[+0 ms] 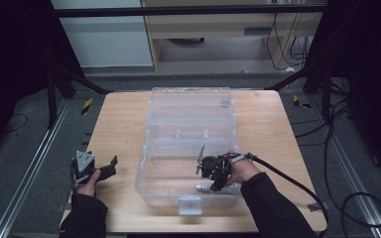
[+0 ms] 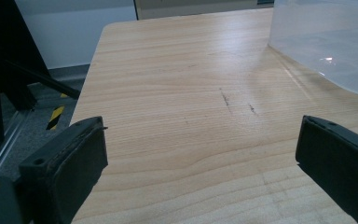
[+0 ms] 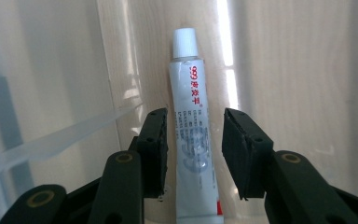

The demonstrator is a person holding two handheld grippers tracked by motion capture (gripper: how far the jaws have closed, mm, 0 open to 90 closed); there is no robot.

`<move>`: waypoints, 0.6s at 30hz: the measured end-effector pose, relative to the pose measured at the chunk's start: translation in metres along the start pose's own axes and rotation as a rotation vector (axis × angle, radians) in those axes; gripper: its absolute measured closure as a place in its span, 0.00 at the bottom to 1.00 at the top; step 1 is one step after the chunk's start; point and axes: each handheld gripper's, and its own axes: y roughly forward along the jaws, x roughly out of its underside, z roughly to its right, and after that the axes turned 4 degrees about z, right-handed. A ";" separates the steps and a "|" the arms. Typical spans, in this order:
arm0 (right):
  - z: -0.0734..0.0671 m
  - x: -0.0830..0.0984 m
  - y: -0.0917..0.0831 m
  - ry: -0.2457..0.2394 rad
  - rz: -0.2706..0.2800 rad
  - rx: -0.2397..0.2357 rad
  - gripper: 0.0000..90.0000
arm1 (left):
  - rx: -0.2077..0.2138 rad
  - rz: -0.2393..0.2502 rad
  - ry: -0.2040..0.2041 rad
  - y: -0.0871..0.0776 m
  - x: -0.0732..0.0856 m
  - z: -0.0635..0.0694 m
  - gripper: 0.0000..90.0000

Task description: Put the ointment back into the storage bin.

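A white tube [image 3: 193, 140] with a white cap and red print lies on the floor of a clear plastic box [image 1: 142, 168]. In the high view the tube [image 1: 203, 187] rests near the box's front wall. My right gripper [image 3: 195, 149] points down into the box with its jaws on either side of the tube. A narrow gap shows between the tube and the pads, so the gripper is open. In the high view my right gripper [image 1: 213, 181] is inside the box at its front right. My left gripper [image 1: 108, 167] stands open over bare table, left of the box, with nothing between its jaws [image 2: 200, 158].
The box's clear lid [image 1: 189, 101] is folded open toward the back. A white latch [image 1: 190, 205] sits on the front wall. In the left gripper view the box [image 2: 326, 42] is at the far right on the wooden table [image 2: 177, 93]. Cables lie on the floor right of the table.
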 end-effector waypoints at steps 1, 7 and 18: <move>0.000 0.002 -0.009 0.011 0.035 0.012 0.66 | 0.000 0.000 -0.001 0.000 0.000 0.000 0.02; -0.002 0.010 -0.033 0.082 0.136 0.024 0.55 | 0.000 0.000 -0.001 0.000 0.000 0.000 0.02; -0.005 0.039 -0.070 0.154 0.349 0.104 0.47 | -0.001 0.000 -0.002 0.000 0.000 0.000 0.02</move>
